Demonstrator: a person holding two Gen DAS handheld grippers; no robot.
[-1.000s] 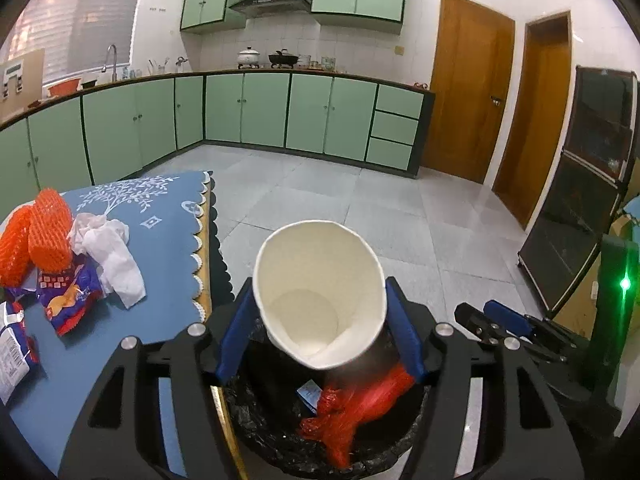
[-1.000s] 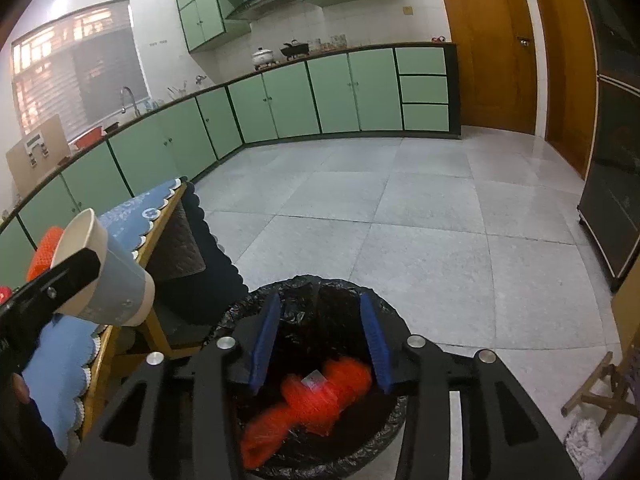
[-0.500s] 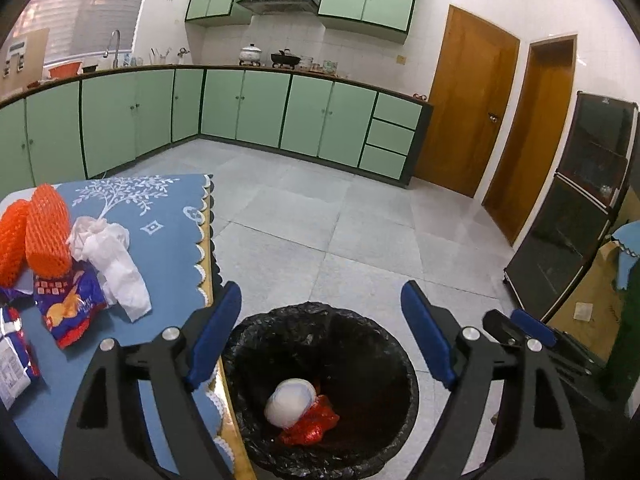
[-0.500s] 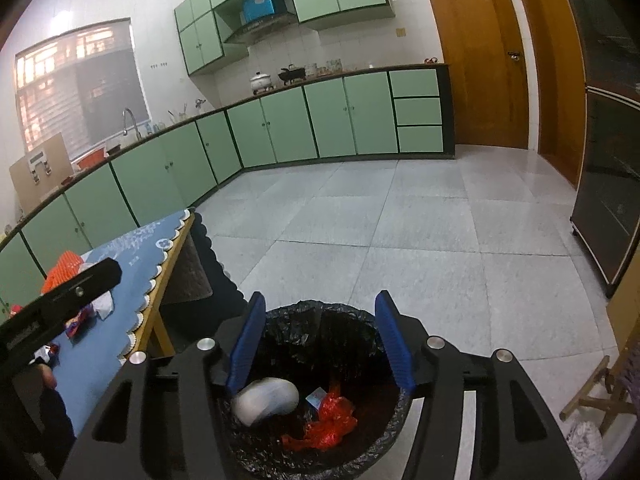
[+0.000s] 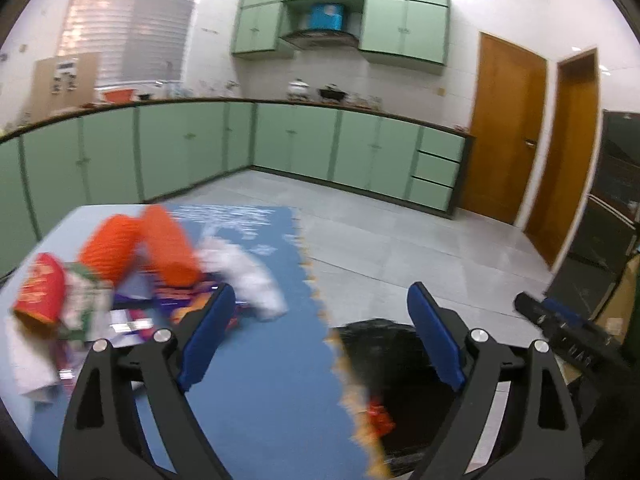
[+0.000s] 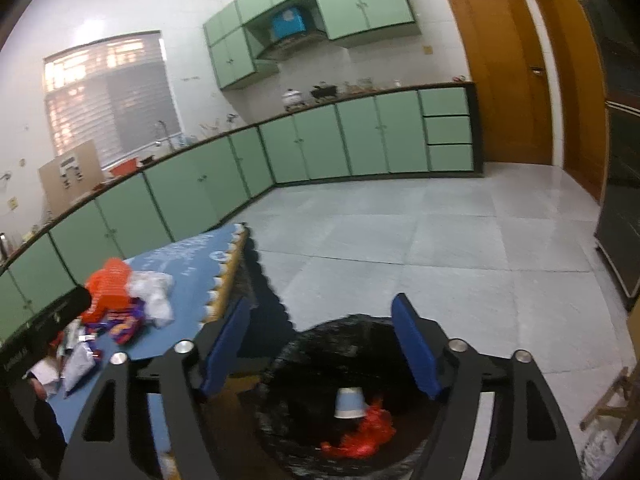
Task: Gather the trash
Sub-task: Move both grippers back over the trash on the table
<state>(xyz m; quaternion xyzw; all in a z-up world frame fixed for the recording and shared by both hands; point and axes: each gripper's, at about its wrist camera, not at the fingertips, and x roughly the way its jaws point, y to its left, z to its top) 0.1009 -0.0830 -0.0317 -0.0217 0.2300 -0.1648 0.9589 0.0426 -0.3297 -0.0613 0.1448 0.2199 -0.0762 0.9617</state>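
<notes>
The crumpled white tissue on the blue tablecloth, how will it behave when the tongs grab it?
The white tissue looks loosely crumpled, so it will probably squash flat and hang limp. It seems very light and could slip out of a shallow pinch. It lies against the orange netting and snack wrappers, so pulling it may nudge them.

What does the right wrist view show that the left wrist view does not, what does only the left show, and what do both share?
Only the right wrist view shows the paper cup lying inside the bin, and the right gripper, its jaws opening with nothing between them.

Only the left wrist view shows the red snack tube, and the left gripper, jaws opening, empty.

Both show the blue tablecloth, the orange foam nets, the white tissue and red trash in the bin.
</notes>
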